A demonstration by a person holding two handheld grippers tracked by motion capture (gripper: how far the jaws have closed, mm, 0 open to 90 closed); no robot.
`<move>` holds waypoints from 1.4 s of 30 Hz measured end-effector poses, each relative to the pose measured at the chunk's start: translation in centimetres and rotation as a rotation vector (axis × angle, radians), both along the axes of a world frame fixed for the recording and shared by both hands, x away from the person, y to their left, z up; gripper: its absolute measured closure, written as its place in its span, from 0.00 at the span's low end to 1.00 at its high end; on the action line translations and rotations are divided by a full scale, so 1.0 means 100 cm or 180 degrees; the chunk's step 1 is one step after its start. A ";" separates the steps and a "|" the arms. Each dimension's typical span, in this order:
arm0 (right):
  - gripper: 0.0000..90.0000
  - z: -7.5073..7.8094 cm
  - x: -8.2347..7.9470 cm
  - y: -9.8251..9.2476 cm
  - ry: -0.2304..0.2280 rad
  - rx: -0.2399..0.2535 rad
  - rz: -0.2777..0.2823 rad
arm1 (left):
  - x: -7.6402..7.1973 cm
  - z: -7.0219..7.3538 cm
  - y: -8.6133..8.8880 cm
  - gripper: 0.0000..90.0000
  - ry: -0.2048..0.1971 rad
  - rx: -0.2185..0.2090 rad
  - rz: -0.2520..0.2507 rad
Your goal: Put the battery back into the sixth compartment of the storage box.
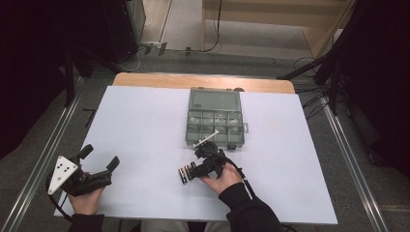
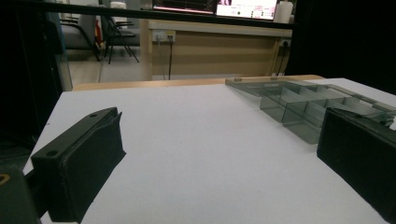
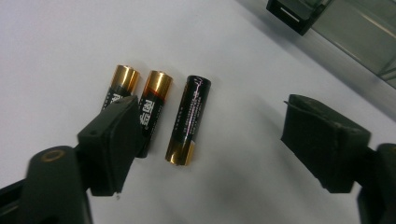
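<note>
- Three batteries lie side by side on the white table, just in front of the grey compartment box. In the high view they show as a small row at the tip of the right gripper.
- In the right gripper view, the rightmost battery sits in the gap between the jaws, close to the left-hand jaw. The middle battery is partly behind that jaw, and the outer battery lies beyond it.
- The long axes of all three run roughly along the gripper's line of sight, across the closing direction, so the jaws would meet a battery on its round flanks.
- Right jaws stand spread and pinch nothing. Judged risk: the left-hand jaw comes down on the middle battery instead of clearing it.
- The left gripper rests well apart at the table's near left. In its own view its jaws stand wide over bare table, so the right hand is plainly the nearer one.
</note>
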State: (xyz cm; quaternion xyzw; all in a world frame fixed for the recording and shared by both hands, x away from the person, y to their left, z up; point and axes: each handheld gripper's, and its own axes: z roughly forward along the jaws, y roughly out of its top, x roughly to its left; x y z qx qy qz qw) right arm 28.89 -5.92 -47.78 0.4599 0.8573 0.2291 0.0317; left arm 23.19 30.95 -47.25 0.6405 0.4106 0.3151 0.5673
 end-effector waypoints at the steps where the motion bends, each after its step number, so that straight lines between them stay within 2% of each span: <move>1: 0.28 0.000 0.000 0.001 0.0019 -0.0013 0.0011 | 0.000 0.000 0.000 0.00 0.0001 -0.0003 0.0000; 3: 0.31 0.001 0.000 0.002 0.0043 -0.0052 0.0016 | 0.000 0.000 0.000 0.00 0.0000 -0.0002 -0.0001; 5: 0.39 0.002 -0.001 0.008 0.0063 -0.0190 0.0033 | 0.000 0.000 0.000 0.00 0.0004 -0.0003 -0.0001; 7: 0.47 0.004 -0.002 0.012 0.0051 -0.0247 0.0053 | 0.000 0.000 0.000 0.00 0.0010 -0.0008 -0.0001; 8: 0.47 0.004 -0.002 0.012 0.0051 -0.0247 0.0053 | 0.000 0.000 0.000 0.00 0.0010 -0.0008 -0.0001; 11: 0.58 0.003 -0.004 0.020 0.0136 -0.0362 0.0084 | 0.000 0.000 0.000 0.00 0.0009 -0.0016 0.0000; 13: 0.64 0.003 -0.003 0.023 0.0158 -0.0428 0.0041 | 0.000 0.000 0.000 0.00 0.0008 -0.0017 -0.0001; 15: 0.68 0.002 -0.002 0.024 0.0179 -0.0432 0.0029 | 0.000 0.000 0.000 0.00 0.0008 -0.0021 -0.0002; 17: 0.75 0.001 -0.001 0.025 0.0291 -0.0414 0.0008 | 0.000 0.000 0.001 0.00 0.0014 -0.0031 -0.0007; 18: 0.75 0.001 -0.001 0.025 0.0291 -0.0414 0.0008 | 0.000 0.000 0.001 0.00 0.0014 -0.0031 -0.0007; 19: 0.80 0.001 0.000 0.025 0.0299 -0.0449 0.0011 | 0.001 0.000 0.001 0.00 0.0015 -0.0044 -0.0012; 20: 0.80 0.001 0.000 0.025 0.0299 -0.0449 0.0011 | 0.001 -0.001 0.001 0.00 0.0018 -0.0052 -0.0018; 21: 0.85 0.001 0.001 0.025 0.0342 -0.0434 -0.0034 | 0.001 -0.001 0.001 0.00 0.0024 -0.0062 -0.0022; 33: 0.86 0.002 0.003 0.022 0.0332 -0.0429 -0.0034 | 0.001 -0.001 0.002 0.00 0.0026 -0.0089 -0.0022; 41: 0.86 0.014 0.008 0.011 0.0267 -0.0249 -0.0179 | 0.001 -0.001 0.002 0.00 0.0028 -0.0083 -0.0023; 42: 0.86 0.018 0.009 0.008 0.0239 -0.0178 -0.0224 | 0.001 -0.001 0.002 0.00 0.0029 -0.0083 -0.0023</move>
